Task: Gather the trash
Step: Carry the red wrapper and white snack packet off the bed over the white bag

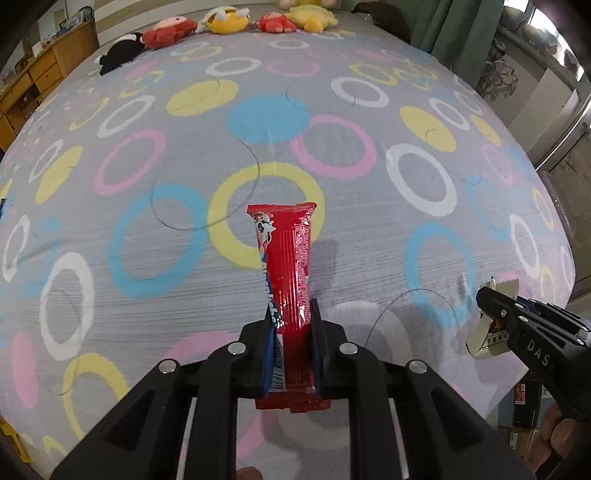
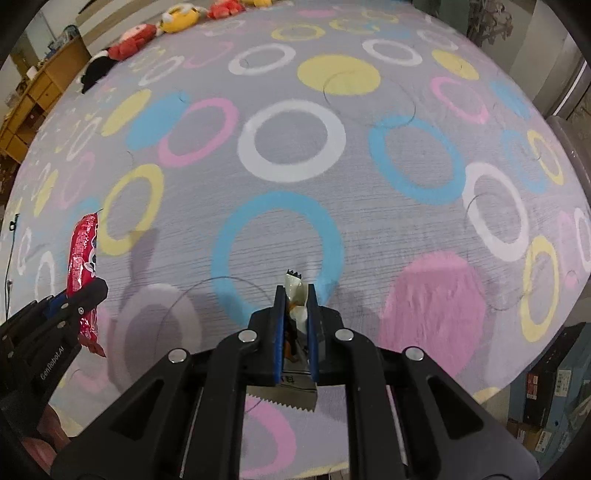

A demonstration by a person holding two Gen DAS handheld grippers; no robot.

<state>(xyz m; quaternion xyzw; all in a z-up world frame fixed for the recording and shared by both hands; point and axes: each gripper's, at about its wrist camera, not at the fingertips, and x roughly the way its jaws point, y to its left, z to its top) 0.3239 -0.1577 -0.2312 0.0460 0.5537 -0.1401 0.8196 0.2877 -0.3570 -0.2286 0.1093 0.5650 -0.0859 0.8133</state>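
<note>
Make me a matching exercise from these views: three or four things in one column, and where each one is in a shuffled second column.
1. red wrapper
2. pale wrapper
3. plush toys
4. wooden desk

A. beside the bed
B. in the right gripper
C. far edge of the bed
D. in the left gripper

Pairs: 1-D, 2-B, 3-C, 4-A

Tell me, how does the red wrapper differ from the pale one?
The red wrapper is long and glossy, sticking far beyond the left gripper; the pale wrapper is crumpled and barely pokes past the right gripper. The red wrapper's end is straight, the pale wrapper's edge saw-toothed. Both are clamped above the ring-patterned bedspread.
</note>
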